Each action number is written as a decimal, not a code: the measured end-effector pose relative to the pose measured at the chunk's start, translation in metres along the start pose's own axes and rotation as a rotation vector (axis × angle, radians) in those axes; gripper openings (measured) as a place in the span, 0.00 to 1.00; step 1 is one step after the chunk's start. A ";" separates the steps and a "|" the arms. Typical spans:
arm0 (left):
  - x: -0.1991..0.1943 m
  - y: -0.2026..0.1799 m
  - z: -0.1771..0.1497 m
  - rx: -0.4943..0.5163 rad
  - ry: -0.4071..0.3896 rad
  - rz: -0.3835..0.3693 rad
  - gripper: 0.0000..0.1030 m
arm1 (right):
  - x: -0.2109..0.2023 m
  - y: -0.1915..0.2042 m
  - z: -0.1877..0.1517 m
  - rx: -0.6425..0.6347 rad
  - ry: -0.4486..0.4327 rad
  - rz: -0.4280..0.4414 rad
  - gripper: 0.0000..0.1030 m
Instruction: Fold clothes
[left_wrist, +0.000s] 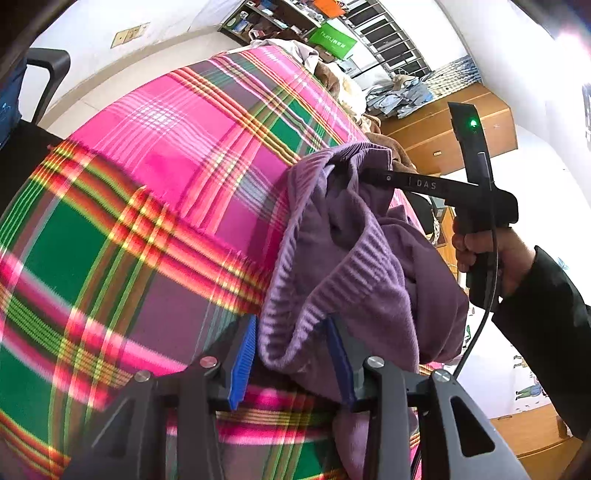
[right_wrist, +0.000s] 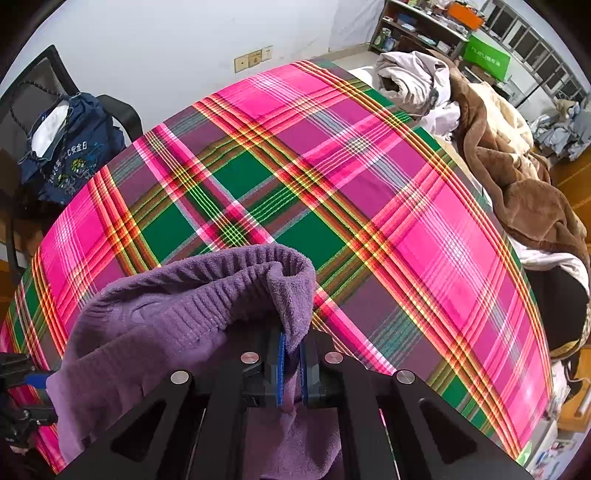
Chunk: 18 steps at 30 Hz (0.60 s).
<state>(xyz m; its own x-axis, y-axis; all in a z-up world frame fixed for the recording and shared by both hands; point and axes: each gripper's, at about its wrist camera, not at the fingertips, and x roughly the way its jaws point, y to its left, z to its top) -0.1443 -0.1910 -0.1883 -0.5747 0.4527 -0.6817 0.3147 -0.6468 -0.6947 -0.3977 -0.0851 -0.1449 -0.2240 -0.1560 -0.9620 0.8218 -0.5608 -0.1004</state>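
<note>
Purple sweater (left_wrist: 354, 258) hangs bunched above the pink-and-green plaid cloth (left_wrist: 155, 192) that covers the work surface. In the left wrist view its ribbed hem droops between the left gripper (left_wrist: 291, 354), whose blue pads stand apart and do not pinch the knit; this view alone also shows the right gripper's black body from outside, gripped by a hand (left_wrist: 491, 258) in a dark sleeve. The right wrist view shows what that hides: the right gripper (right_wrist: 291, 365) is clamped tight on a fold of the sweater. Only there do a brown blanket (right_wrist: 517, 177) and a blue bag (right_wrist: 70, 147) on a chair appear clearly.
</note>
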 end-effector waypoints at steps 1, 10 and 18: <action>0.004 -0.001 0.000 -0.003 0.020 0.014 0.20 | -0.001 0.001 -0.001 0.002 -0.003 0.000 0.06; -0.015 -0.029 0.007 0.052 0.061 0.077 0.08 | -0.040 0.002 -0.008 0.051 -0.100 0.020 0.05; -0.079 -0.113 -0.012 0.249 -0.007 0.077 0.07 | -0.133 -0.023 -0.049 0.186 -0.318 0.031 0.05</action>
<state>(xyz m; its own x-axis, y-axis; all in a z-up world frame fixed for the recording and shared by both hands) -0.1260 -0.1462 -0.0587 -0.5617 0.3924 -0.7284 0.1626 -0.8109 -0.5622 -0.3609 -0.0117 -0.0268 -0.3763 -0.4033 -0.8341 0.7277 -0.6859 0.0033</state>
